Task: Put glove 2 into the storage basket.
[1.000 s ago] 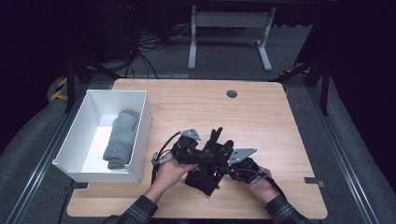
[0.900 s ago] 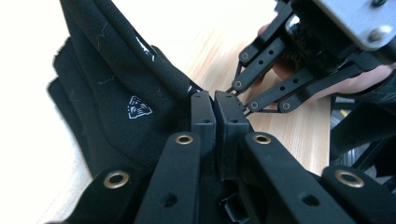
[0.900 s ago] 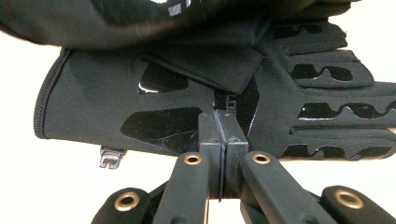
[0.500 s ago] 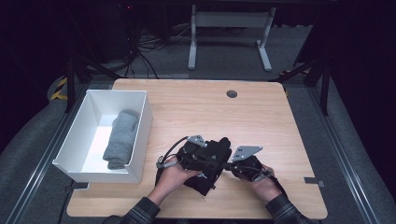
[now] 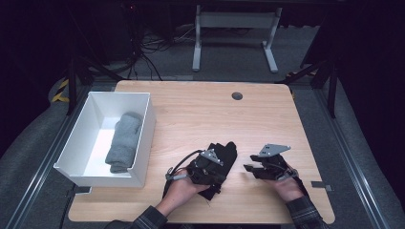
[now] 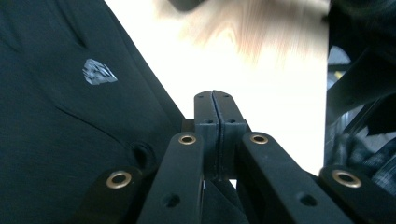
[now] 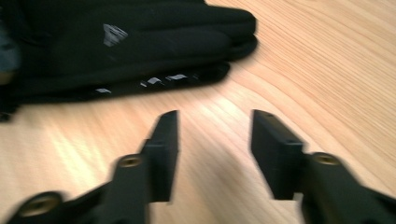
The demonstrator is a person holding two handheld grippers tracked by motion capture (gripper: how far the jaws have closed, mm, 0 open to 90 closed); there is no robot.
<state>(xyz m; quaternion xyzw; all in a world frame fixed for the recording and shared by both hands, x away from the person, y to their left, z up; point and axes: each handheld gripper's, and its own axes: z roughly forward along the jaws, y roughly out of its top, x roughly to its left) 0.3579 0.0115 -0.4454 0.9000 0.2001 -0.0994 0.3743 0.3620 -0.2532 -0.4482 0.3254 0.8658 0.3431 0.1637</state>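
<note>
The wooden table (image 5: 200,114) spans the middle of the high view, pale and bare across its upper half. At its left edge sits a white bin (image 5: 143,143) with a rolled grey towel (image 5: 123,142) lying along its floor.

Low in the centre of that view lies a black glove (image 5: 227,153), fingers pointing toward the upper right, with the left gripper (image 5: 206,171) resting on its lower part. The right gripper (image 5: 249,169) sits just to the glove's right, apart from it, above bare wood.

The left gripper view adds what the high view cannot resolve: the left gripper's (image 6: 215,100) jaws are pressed flat together with nothing visibly between them, the dark fabric of the glove (image 6: 60,116) covering the left of the frame with a small silver logo on it. The right gripper view shows the right gripper (image 7: 215,123) with its jaws standing partly apart over empty wood, the glove (image 7: 140,42) lying across the upper left, its fingertips stacked.

Compared with a second ago, the two grippers no longer crowd together over the glove; the right one has drawn off to the right and its jaws have just been opening, with nothing between them.
</note>
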